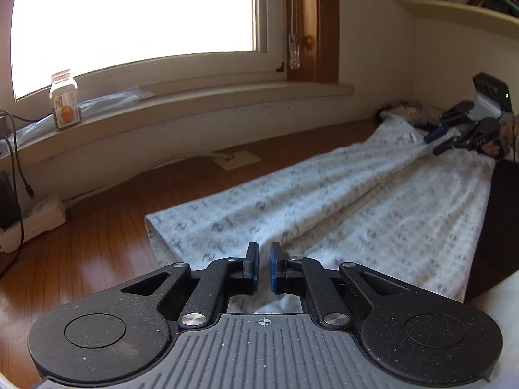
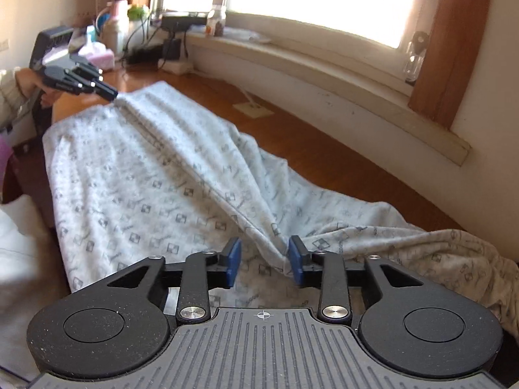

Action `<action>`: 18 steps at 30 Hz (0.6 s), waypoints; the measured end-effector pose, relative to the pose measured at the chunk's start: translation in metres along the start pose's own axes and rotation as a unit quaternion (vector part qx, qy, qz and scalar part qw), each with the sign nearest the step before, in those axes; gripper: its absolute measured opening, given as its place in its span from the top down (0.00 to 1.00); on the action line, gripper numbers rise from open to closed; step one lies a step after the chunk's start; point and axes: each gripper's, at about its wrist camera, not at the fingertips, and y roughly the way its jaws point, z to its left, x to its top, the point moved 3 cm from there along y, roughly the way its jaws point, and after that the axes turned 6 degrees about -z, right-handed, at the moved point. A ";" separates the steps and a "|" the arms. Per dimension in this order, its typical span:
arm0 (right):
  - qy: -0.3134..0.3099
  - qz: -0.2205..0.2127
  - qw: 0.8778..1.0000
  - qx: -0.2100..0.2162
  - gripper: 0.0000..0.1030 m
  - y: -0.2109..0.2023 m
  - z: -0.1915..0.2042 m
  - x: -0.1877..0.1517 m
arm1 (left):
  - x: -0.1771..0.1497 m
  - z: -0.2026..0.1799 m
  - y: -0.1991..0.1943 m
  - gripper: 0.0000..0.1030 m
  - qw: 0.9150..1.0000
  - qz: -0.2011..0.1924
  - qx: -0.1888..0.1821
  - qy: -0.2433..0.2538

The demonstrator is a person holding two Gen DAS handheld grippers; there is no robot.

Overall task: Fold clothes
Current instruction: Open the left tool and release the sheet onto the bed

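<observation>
A long pale garment [image 1: 340, 207] with a small grey square print lies stretched over the brown wooden surface [image 1: 107, 227]. A raised crease runs along it from one gripper to the other. My left gripper [image 1: 264, 269] is at the garment's near end in the left wrist view, pads nearly together and pinching the fabric. In the right wrist view the left gripper [image 2: 112, 93] is far left, its tip on the end of the garment [image 2: 155, 168]. My right gripper [image 2: 266, 262] stands open at the other end; the crease lies between its pads, against the right pad. The right gripper [image 1: 436, 142] also shows far right.
A window sill [image 1: 227, 97] along the wall holds a jar [image 1: 64, 99]. A power strip [image 1: 32, 220] with cables lies at the left, a wall plate [image 1: 236, 159] on the wood. Bottles and a tissue pack [image 2: 97, 55] crowd the far corner. A hand [image 2: 26, 84] holds the left gripper.
</observation>
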 end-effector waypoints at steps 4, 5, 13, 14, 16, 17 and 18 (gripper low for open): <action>0.050 -0.061 0.997 -0.007 0.47 -0.004 -0.011 0.016 | 0.025 -0.012 0.015 0.81 1.000 -0.014 0.007 0.001; 0.063 -0.072 0.995 -0.012 0.47 -0.002 -0.014 0.019 | 0.032 -0.018 0.022 0.79 1.000 -0.016 0.008 0.004; 0.122 -0.023 0.989 -0.083 0.46 0.041 -0.022 0.000 | 0.080 -0.066 0.118 0.36 1.000 -0.008 -0.009 0.000; 0.120 -0.021 0.989 -0.084 0.44 0.043 -0.021 -0.004 | 0.082 -0.071 0.130 0.34 1.000 -0.002 -0.008 -0.001; 0.118 -0.023 0.989 -0.088 0.42 0.045 -0.021 -0.009 | 0.078 -0.082 0.151 0.32 1.000 0.024 -0.017 -0.007; 0.117 -0.022 0.989 -0.089 0.40 0.047 -0.021 -0.011 | 0.073 -0.087 0.158 0.32 0.999 0.037 -0.021 -0.007; 0.114 -0.019 0.989 -0.091 0.39 0.049 -0.020 -0.012 | 0.066 -0.091 0.164 0.32 0.998 0.049 -0.026 -0.004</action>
